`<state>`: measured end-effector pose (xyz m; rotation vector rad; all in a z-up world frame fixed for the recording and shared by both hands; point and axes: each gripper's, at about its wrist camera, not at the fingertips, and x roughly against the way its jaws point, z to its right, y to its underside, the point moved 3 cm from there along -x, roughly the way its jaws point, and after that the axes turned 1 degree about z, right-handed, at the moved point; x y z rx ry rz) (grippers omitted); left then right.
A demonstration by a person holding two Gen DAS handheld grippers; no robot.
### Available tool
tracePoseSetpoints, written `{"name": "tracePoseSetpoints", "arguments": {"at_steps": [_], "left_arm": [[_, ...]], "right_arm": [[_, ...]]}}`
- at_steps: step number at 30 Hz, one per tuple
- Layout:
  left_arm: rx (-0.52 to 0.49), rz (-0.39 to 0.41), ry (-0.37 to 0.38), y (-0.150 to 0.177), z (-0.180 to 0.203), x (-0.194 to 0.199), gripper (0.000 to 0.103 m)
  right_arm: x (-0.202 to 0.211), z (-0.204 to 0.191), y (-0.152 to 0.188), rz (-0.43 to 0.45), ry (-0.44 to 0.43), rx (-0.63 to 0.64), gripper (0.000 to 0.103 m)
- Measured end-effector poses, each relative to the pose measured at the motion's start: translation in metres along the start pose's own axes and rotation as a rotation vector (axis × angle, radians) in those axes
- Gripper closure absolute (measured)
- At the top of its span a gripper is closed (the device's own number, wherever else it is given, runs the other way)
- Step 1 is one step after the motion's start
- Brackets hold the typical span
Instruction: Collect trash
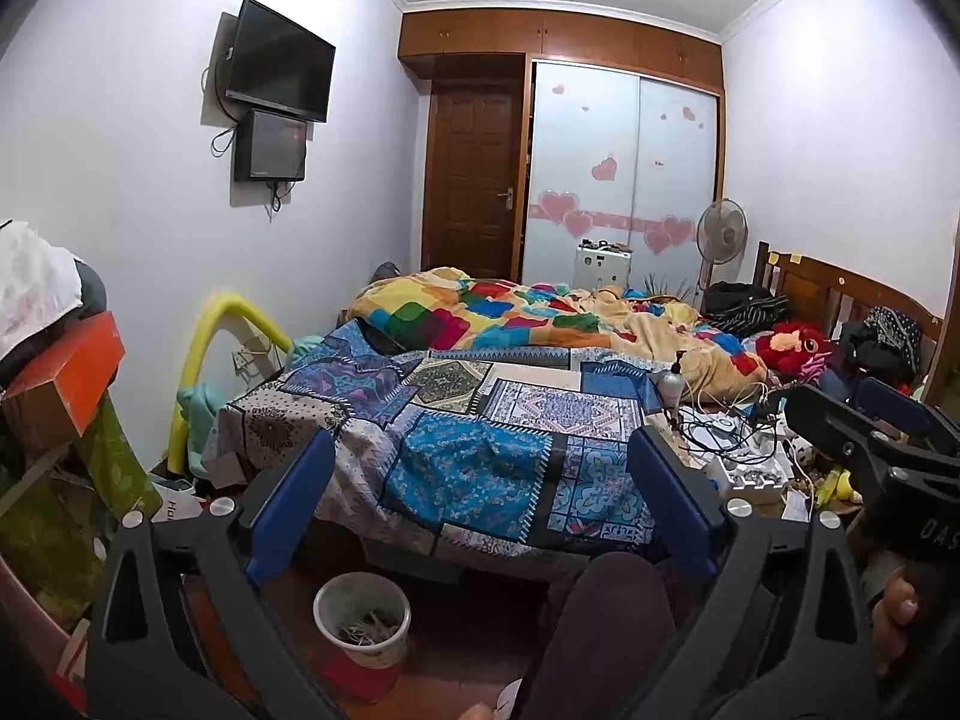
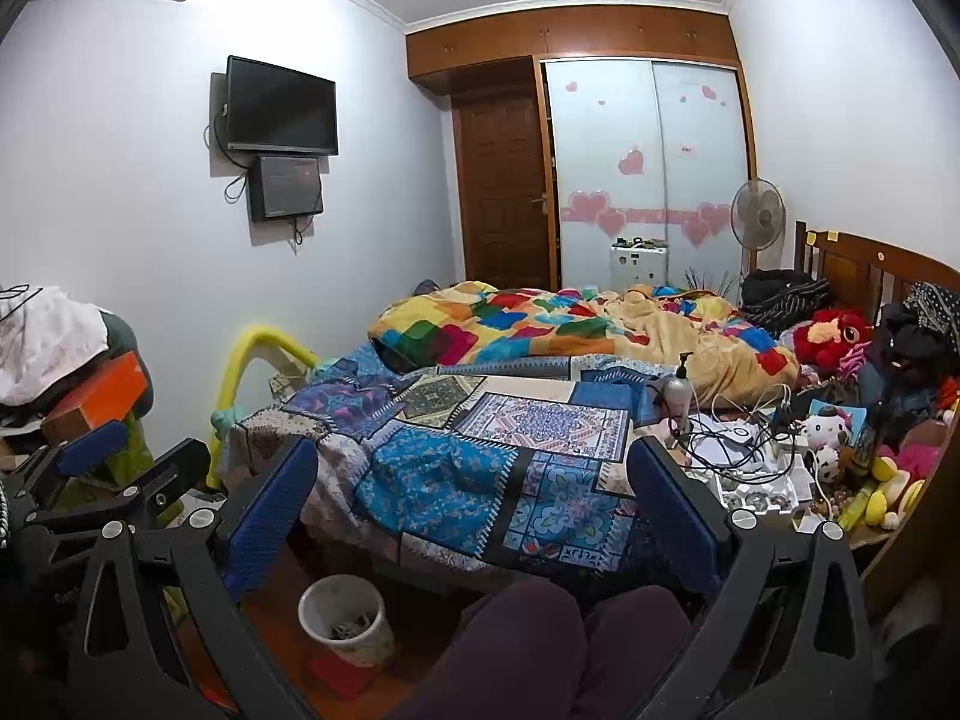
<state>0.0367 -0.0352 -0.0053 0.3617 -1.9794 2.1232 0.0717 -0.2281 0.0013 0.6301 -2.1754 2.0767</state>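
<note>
A white trash bin (image 1: pixel 362 618) with scraps inside stands on the floor at the foot of the bed; it also shows in the right wrist view (image 2: pixel 348 619). My left gripper (image 1: pixel 480 480) is open and empty, held above the bin and my knees, facing the bed. My right gripper (image 2: pixel 474 486) is open and empty, beside it at the same height. The right gripper shows at the right edge of the left wrist view (image 1: pixel 870 420). The left gripper shows at the left of the right wrist view (image 2: pixel 108 456). No loose trash is clearly identifiable.
A bed with a patchwork blue cover (image 1: pixel 468 420) and a colourful quilt (image 1: pixel 540 312) fills the middle. Cables, a pump bottle (image 2: pixel 678 390), boxes and plush toys (image 2: pixel 834 330) clutter its right side. An orange box (image 1: pixel 66 384) and a clothes pile sit at left. My knees (image 2: pixel 540 648) are below.
</note>
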Motion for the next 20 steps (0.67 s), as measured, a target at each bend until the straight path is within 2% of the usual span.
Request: {"name": "tracePoseSetpoints", "arguments": {"at_steps": [20], "left_arm": [[0.003, -0.003, 0.024, -0.0004, 0.0052, 0.0021, 0.004]], "right_arm": [[0.0011, 0.0043, -0.0063, 0.004, -0.002, 0.003, 0.0]]}}
